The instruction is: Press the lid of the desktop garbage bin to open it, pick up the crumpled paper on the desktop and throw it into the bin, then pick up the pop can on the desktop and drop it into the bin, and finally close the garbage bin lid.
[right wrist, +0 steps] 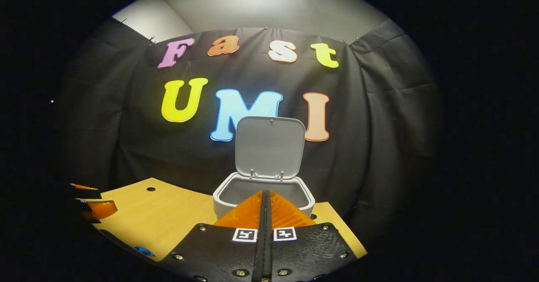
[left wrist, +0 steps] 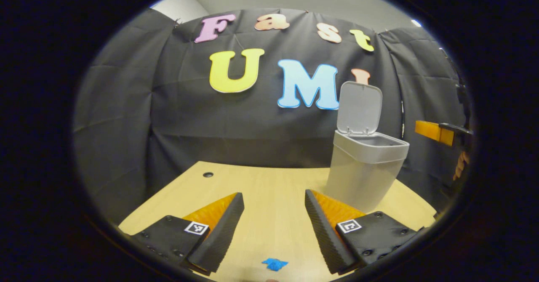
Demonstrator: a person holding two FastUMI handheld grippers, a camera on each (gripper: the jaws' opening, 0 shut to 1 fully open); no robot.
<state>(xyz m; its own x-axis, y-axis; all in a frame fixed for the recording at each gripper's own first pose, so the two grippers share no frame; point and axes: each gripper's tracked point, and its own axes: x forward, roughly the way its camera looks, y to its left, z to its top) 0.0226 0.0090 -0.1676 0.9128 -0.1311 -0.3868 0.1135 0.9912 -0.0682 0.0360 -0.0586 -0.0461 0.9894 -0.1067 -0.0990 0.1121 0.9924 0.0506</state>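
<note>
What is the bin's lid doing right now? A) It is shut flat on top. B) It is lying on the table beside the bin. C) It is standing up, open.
C: the lid stands upright on its hinges at the back of the bin, and you can see down into the open top; the left gripper view shows the same lid raised above the bin's rim.

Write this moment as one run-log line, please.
bin lid: up, open | left hand-held gripper: open above blue paper | right hand-held gripper: shut, empty, before bin
</note>
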